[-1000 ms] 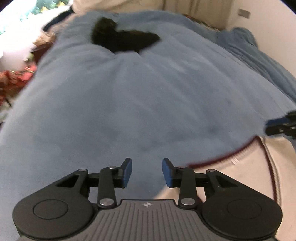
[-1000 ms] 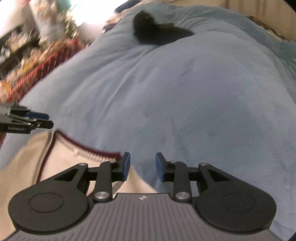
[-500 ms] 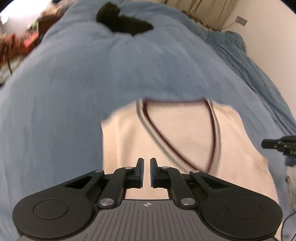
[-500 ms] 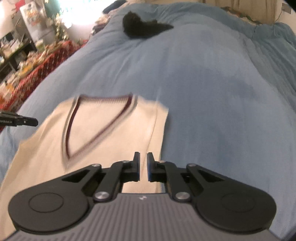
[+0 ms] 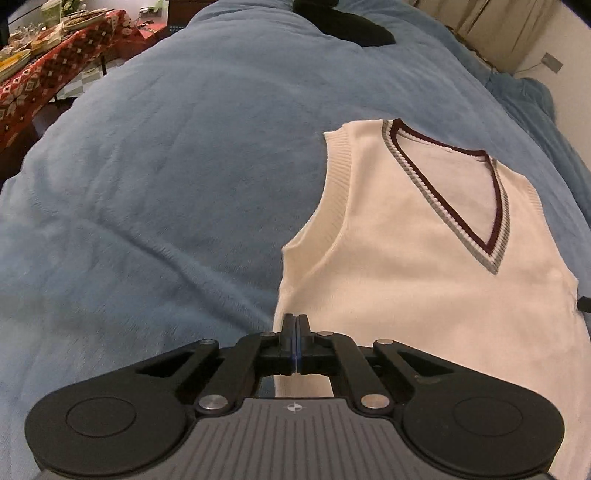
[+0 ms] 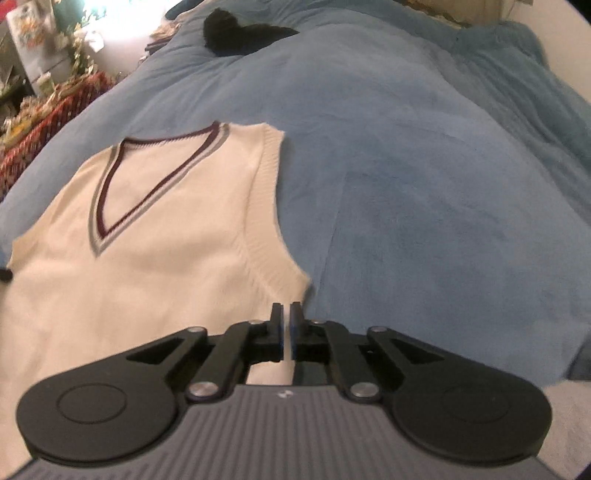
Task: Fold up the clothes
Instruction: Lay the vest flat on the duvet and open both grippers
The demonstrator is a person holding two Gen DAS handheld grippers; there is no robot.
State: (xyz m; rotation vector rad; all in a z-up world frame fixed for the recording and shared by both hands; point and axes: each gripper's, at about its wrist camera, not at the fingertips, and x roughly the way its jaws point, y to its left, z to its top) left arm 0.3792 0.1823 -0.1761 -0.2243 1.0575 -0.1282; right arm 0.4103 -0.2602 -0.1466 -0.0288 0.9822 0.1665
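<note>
**A:** Vest first: the cream knitted sleeveless vest with the maroon and grey V-neck trim lies flat, front up, on the wide blue fleece blanket. What is bigger than that?

**B:** Only the blanket itself, which fills most of both views and bulges under the vest. In the left wrist view the vest sits in the right half; in the right wrist view the vest is in the left half and the blanket spreads to the right of it.

**A:** Beyond the vest's neckline?

**B:** A black crumpled garment lies well apart from the vest, at the far end of the blanket. The right wrist view shows most of its outline; the left wrist view cuts it off at the top edge.

**A:** Anything only one view gives?

**B:** The left wrist view shows a red patterned tablecloth with dishes on it, far to the left of the vest, sharply; the right wrist view has that area blurred and overexposed.

**A:** And the tools?

**B:** The left gripper has its jaws pressed together at the vest's side edge, below the armhole. The right gripper is closed to a thin slit at the opposite side edge. Whether cloth is pinched in either, I cannot tell.
</note>
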